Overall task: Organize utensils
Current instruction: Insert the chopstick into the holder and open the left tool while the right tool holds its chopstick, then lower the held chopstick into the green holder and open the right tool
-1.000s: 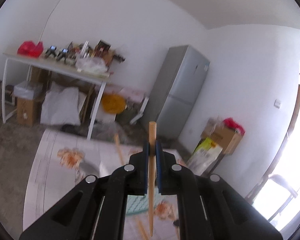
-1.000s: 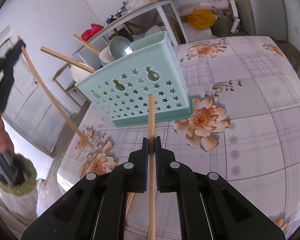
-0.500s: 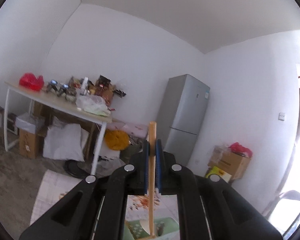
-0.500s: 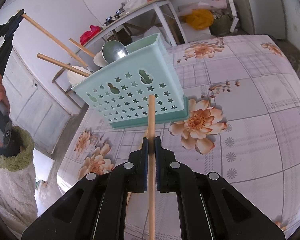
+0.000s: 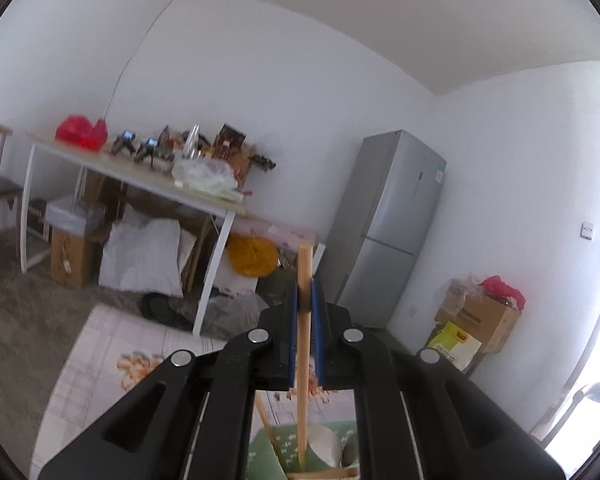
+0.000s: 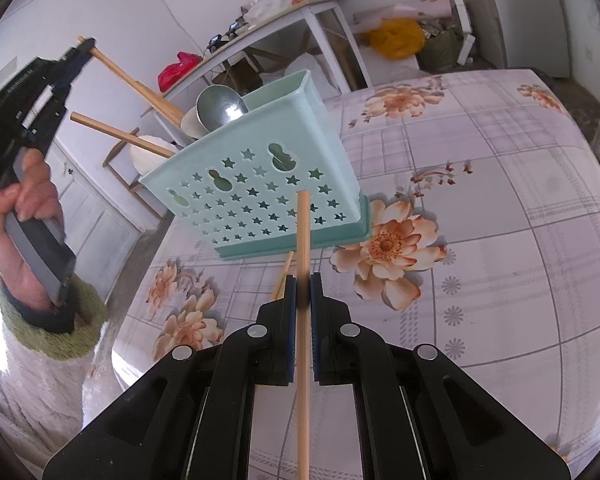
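Right wrist view: right gripper (image 6: pixel 303 280) jaws are clamped on a chopstick (image 6: pixel 303 232), held above the floral tablecloth (image 6: pixel 480 240) just in front of the caddy (image 6: pixel 260 188); the stick's tip is seen against the caddy's star-perforated front wall. A second chopstick (image 6: pixel 282 274) lies flat on the cloth at the caddy's base. A steel ladle (image 6: pixel 220 104), a white spoon (image 6: pixel 150 156) and one wooden stick (image 6: pixel 120 134) are stood in the caddy, leaning out behind it. Left of the caddy, the left gripper (image 6: pixel 85 46) is held high, jaws closed on another chopstick (image 6: pixel 136 84) whose lower end is already inside the caddy.

Left wrist view: left gripper (image 5: pixel 305 300) jaws are seen pinched on that chopstick (image 5: pixel 303 360), its lower end down in the caddy (image 5: pixel 268 452).
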`<state>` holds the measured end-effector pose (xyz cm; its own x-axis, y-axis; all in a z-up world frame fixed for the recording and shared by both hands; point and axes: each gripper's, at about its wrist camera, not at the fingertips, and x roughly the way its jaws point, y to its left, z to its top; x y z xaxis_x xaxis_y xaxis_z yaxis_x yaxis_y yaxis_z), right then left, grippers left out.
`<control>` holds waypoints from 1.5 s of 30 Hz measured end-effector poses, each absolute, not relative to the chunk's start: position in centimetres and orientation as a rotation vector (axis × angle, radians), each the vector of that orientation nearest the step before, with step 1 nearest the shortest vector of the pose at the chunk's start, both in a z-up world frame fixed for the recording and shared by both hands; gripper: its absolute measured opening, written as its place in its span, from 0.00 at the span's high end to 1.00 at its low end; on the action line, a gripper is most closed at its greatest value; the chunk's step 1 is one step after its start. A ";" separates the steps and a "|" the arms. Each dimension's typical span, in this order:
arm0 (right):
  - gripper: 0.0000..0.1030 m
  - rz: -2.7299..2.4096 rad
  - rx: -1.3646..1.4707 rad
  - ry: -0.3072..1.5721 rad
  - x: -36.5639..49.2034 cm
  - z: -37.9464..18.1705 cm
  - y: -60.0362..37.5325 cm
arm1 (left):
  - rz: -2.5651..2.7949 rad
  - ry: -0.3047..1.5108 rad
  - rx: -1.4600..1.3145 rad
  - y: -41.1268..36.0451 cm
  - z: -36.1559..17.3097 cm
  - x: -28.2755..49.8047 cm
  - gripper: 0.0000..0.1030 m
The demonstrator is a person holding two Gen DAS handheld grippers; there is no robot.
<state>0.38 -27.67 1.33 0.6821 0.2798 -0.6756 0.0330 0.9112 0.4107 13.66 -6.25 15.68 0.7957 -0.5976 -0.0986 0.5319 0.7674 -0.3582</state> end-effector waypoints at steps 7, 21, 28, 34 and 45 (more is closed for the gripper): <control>0.95 0.141 0.411 0.815 0.3 1.3 -27.8 | -0.632 0.294 -0.346 -6.3 13.5 14.2 0.94; 0.95 0.140 0.411 0.814 0.3 1.3 -27.8 | -0.654 0.288 -0.320 -5.7 13.6 13.1 0.65; 0.95 0.139 0.411 0.813 0.3 1.3 -27.8 | -0.635 0.287 -0.284 -4.8 13.4 11.4 0.47; 0.95 0.137 0.405 0.808 0.4 1.6 -27.8 | -0.621 0.315 -0.244 -3.9 12.3 9.5 0.32; 0.95 0.127 0.377 0.774 0.3 3.0 -27.7 | -0.601 0.448 -0.145 -2.5 8.4 7.0 0.20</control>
